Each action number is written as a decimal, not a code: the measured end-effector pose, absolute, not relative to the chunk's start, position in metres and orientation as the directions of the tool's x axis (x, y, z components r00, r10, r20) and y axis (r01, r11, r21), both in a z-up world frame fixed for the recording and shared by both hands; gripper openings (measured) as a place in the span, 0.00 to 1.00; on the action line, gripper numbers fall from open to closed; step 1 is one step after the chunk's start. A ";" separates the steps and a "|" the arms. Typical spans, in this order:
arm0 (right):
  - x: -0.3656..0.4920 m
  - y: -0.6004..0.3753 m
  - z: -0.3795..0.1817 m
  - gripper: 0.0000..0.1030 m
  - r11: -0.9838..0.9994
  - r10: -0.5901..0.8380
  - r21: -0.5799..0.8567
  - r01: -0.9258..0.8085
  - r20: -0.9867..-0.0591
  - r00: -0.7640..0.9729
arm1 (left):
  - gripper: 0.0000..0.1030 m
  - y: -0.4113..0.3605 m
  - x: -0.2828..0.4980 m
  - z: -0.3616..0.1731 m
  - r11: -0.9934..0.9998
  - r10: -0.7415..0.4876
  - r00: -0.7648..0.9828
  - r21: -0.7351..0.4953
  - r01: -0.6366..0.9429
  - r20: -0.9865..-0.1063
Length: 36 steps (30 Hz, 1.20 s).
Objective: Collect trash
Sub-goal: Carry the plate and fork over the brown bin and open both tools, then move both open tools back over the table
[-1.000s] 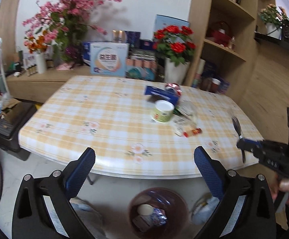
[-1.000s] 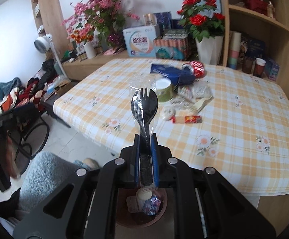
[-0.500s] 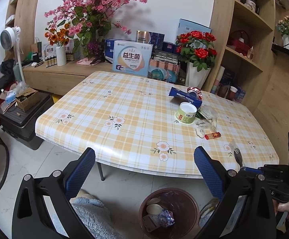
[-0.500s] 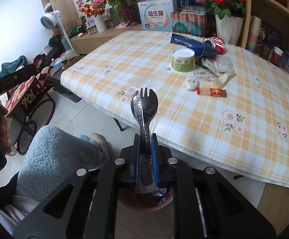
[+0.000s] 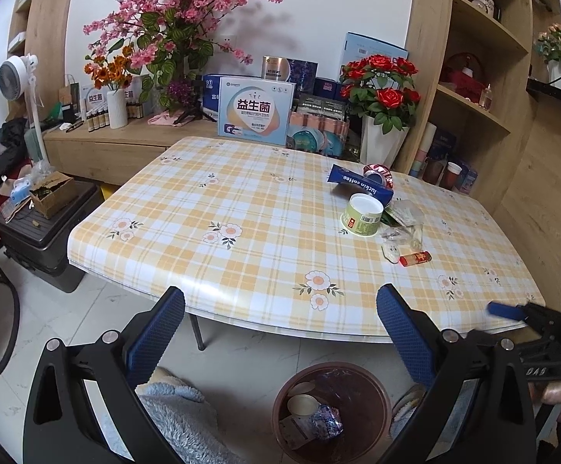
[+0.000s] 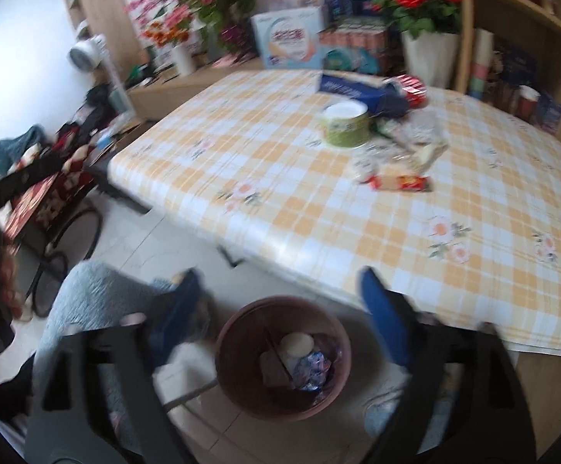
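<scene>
A brown trash bin stands on the floor under the table's near edge and holds a cup and wrappers; it also shows in the right wrist view. My left gripper is open and empty above it. My right gripper is open and empty over the bin; a dark spork-like shape lies inside. On the table lie a green tub, a blue coffee box, a red wrapper and clear wrappers.
The checked table fills the middle. A wooden shelf unit stands at the right, a sideboard with flowers and boxes behind. A black case and fan sit at the left. A fluffy blue slipper is beside the bin.
My right gripper was shut on a wrapped black spork; its fingers have opened and the spork has left them. The right view is blurred with motion. The left gripper stays open.
</scene>
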State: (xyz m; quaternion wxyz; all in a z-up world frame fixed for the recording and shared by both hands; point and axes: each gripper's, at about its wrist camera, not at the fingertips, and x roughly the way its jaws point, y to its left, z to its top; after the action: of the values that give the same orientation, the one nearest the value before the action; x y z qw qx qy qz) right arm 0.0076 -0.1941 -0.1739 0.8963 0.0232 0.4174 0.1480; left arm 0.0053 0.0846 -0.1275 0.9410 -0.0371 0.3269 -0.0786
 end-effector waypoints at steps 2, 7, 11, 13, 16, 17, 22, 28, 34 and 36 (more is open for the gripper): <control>0.010 -0.205 -0.170 0.94 0.967 0.248 0.148 -0.207 -0.727 0.640 | 0.94 0.082 0.007 -0.129 0.985 -0.170 0.773 -0.114 0.127 -0.612; 0.024 -0.234 -0.170 0.95 0.988 0.157 0.112 -0.110 -0.737 0.658 | 0.94 0.075 0.016 -0.131 0.986 -0.167 0.770 -0.095 0.138 -0.616; 0.034 -0.251 -0.172 0.95 0.992 0.125 0.089 -0.088 -0.737 0.664 | 0.94 0.066 0.028 -0.133 0.985 -0.170 0.764 -0.083 0.151 -0.622; 0.040 -0.260 -0.173 0.95 0.994 0.113 0.086 -0.073 -0.733 0.671 | 0.94 0.059 0.037 -0.134 0.984 -0.173 0.762 -0.075 0.162 -0.624; 0.048 -0.271 -0.176 0.95 0.995 0.100 0.094 -0.046 -0.731 0.675 | 0.94 0.047 0.051 -0.136 0.980 -0.187 0.752 -0.064 0.190 -0.632; 0.051 -0.275 -0.178 0.95 0.995 0.093 0.093 -0.035 -0.731 0.676 | 0.94 0.042 0.057 -0.137 0.978 -0.191 0.748 -0.059 0.199 -0.636; 0.068 -0.289 -0.188 0.95 0.996 0.075 0.090 -0.012 -0.734 0.675 | 0.94 0.017 0.085 -0.145 0.966 -0.220 0.722 -0.043 0.255 -0.656; 0.094 -0.305 -0.204 0.95 0.989 0.129 0.146 -0.028 -0.748 0.651 | 0.94 -0.016 0.129 -0.163 0.944 -0.272 0.674 -0.056 0.325 -0.687; 0.130 -0.304 -0.230 0.95 0.993 0.090 0.121 0.011 -0.796 0.599 | 0.94 -0.041 0.170 -0.182 0.936 -0.276 0.651 -0.043 0.349 -0.707; 0.144 -0.301 -0.237 0.95 0.993 0.069 0.110 0.032 -0.800 0.596 | 0.94 -0.044 0.181 -0.188 0.936 -0.275 0.648 -0.043 0.350 -0.710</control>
State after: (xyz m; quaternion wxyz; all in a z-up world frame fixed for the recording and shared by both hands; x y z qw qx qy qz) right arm 0.1439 -0.3014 -0.2370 0.8914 0.0565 0.4495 0.0104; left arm 0.1813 -0.0444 -0.1879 0.9064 0.0488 0.3826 -0.1723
